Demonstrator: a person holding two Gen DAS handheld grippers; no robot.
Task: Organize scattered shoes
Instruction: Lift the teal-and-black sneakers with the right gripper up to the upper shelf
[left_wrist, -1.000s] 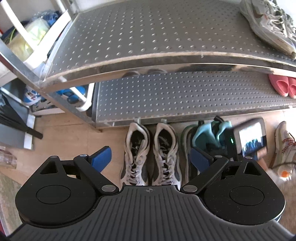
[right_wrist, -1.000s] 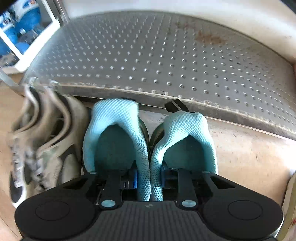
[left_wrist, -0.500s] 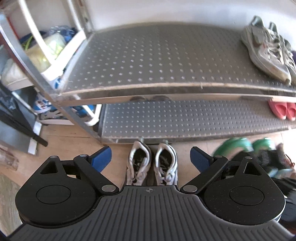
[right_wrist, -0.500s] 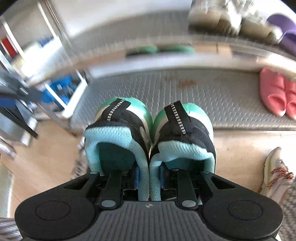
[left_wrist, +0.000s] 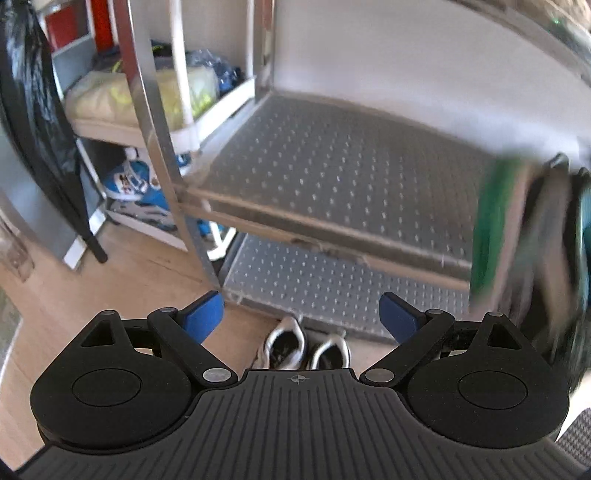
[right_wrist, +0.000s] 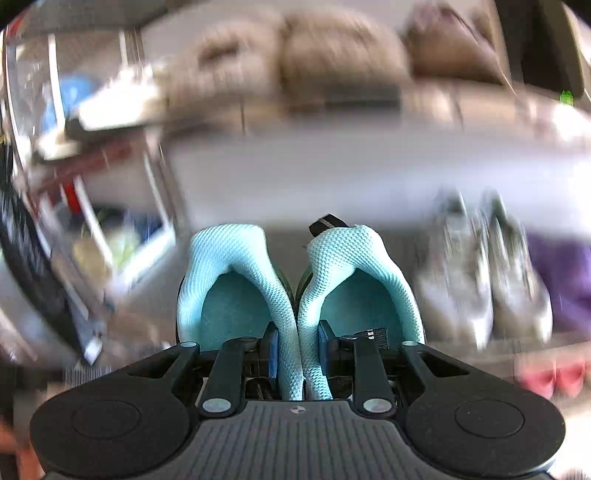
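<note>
Right gripper (right_wrist: 296, 352): jaws nearly closed, clamping the two touching inner heel collars of a pair of turquoise mesh slip-on shoes (right_wrist: 236, 284) with black pull tabs. One blue pad sits inside each shoe opening, with the collars pressed together between them. The pair hangs from the jaws, heels toward the camera and toes pointing away, in front of a metal shelf rack. Background in this view is heavily blurred. A pair of grey lace-up sneakers (right_wrist: 480, 291) stands on a shelf to the right of the held pair, something purple (right_wrist: 561, 280) beside them at the frame edge, and pink slippers (right_wrist: 550, 376) lower right. Brownish shapes on a higher shelf, too smeared to identify.

Left gripper (left_wrist: 301, 314): jaws spread wide, blue pads well apart, nothing between them. It looks down on the grey perforated metal shelf (left_wrist: 343, 173) of the rack, whose visible surface is bare; a second perforated shelf (left_wrist: 332, 280) lies below it. On the wooden floor (left_wrist: 140, 280) just in front of the lower shelf stands a pair of white-and-grey sneakers (left_wrist: 306, 345), side by side, heels toward the camera, partly hidden by the gripper body. At the right edge of this view, a green and dark streak (left_wrist: 495, 225) at about shelf height is probably the held turquoise pair, blurred. Left of the rack is a white shelving unit (left_wrist: 192, 122) holding yellow and blue bagged items.
</note>
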